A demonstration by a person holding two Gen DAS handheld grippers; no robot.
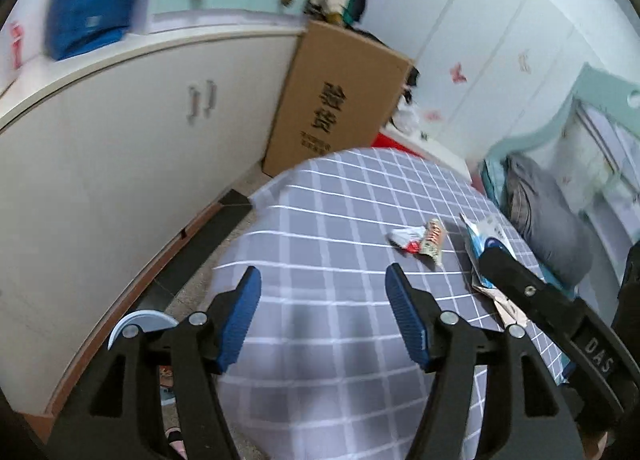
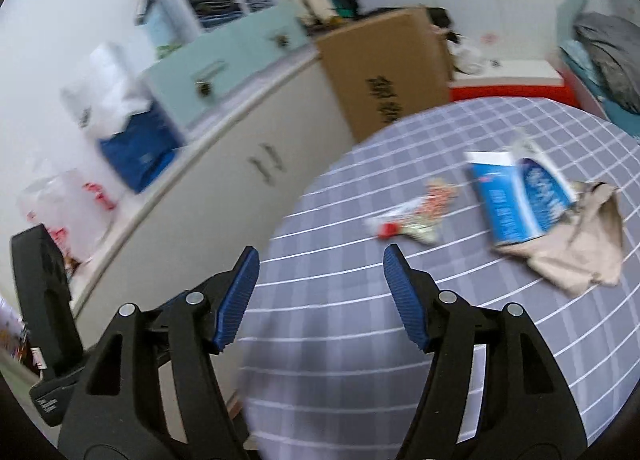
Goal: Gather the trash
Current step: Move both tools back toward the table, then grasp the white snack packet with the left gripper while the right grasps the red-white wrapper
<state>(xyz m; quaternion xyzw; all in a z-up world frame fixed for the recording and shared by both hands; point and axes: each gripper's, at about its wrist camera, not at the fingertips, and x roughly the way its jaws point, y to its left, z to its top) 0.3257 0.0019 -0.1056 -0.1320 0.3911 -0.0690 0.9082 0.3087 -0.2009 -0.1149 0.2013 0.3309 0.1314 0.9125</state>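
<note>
Trash lies on a round table with a grey checked cloth point(image 1: 320, 228) point(image 2: 400, 324). A crumpled red-and-white snack wrapper point(image 1: 424, 240) point(image 2: 416, 212) lies near the middle. A torn blue-and-white carton point(image 2: 520, 200) point(image 1: 486, 236) rests beside crumpled brown paper point(image 2: 580, 244). My left gripper point(image 1: 324, 292) is open and empty above the table's near side. My right gripper point(image 2: 320, 276) is open and empty, short of the wrapper. The right gripper's black arm point(image 1: 552, 308) enters the left wrist view over the carton.
A white cabinet point(image 1: 120, 180) runs along the left with a blue bag point(image 1: 88, 16) on top. A tall cardboard box point(image 1: 340, 100) stands behind the table. A bed with grey bedding point(image 1: 548, 220) is at the right. A blue bin rim point(image 1: 136, 320) shows below the left fingers.
</note>
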